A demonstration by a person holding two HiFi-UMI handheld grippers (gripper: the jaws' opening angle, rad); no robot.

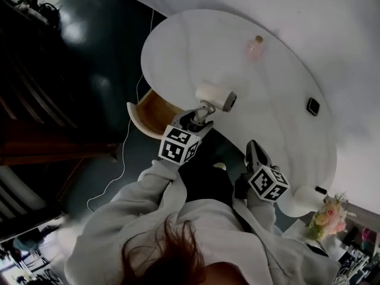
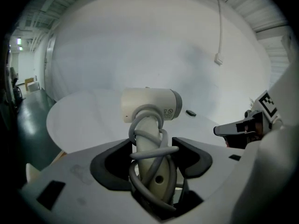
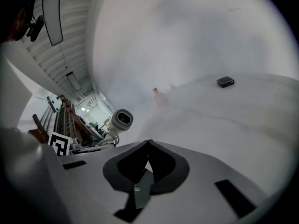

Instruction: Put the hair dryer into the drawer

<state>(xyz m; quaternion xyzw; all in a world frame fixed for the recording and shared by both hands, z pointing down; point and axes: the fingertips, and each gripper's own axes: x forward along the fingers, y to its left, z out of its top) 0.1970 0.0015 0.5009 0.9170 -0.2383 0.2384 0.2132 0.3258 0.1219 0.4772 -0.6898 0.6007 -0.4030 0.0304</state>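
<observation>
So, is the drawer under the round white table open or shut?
Open. The curved white drawer with a wooden inside sticks out from the edge of the round white table, its floor showing.

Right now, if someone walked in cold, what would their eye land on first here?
The white hair dryer stands out, cord wound round its handle, held in the left gripper over the white table. Beside it, the open drawer shows its wooden inside at the table's left edge. A small pink bottle stands alone farther back on the table.
</observation>
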